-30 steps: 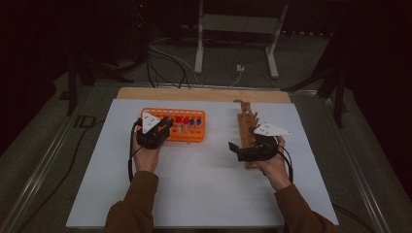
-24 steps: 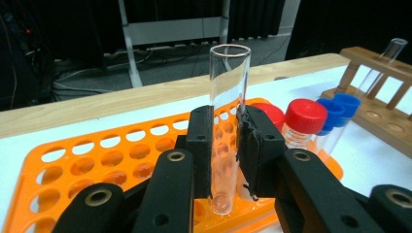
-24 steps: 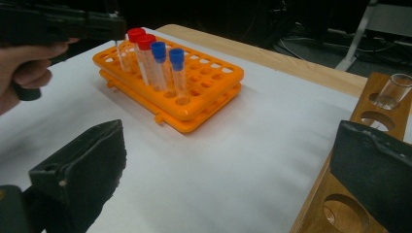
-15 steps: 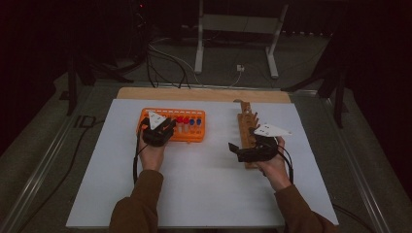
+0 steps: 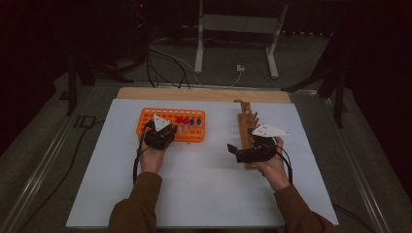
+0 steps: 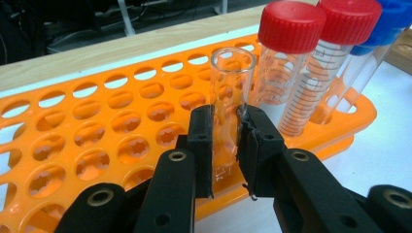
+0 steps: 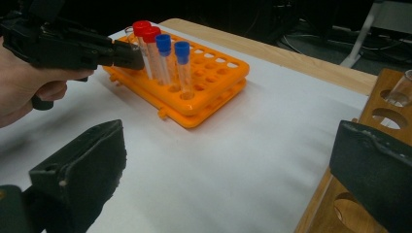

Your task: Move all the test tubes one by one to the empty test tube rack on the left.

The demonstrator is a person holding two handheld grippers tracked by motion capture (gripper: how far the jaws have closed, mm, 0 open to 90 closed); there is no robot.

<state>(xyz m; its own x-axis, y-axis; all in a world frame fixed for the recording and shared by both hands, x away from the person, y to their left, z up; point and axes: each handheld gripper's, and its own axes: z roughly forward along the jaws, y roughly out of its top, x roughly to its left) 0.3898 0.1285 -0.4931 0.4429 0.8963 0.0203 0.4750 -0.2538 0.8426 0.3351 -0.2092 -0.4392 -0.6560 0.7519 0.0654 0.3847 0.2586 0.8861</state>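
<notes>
You look mid-pick w/ the left gripper [image 6: 224,145] — jaws closed tight on an uncapped clear tube [image 6: 229,104] standing in the orange rack [image 6: 97,131], just beside the red-capped tubes [image 6: 286,53]. Next move prob. calls for a straight lift so the glass clears its hole w/o tipping the neighbours. Right gripper [image 7: 228,179] is wide open, holding nothing, hovering at the wooden rack [image 5: 247,124] — likely the tube's destination.
</notes>
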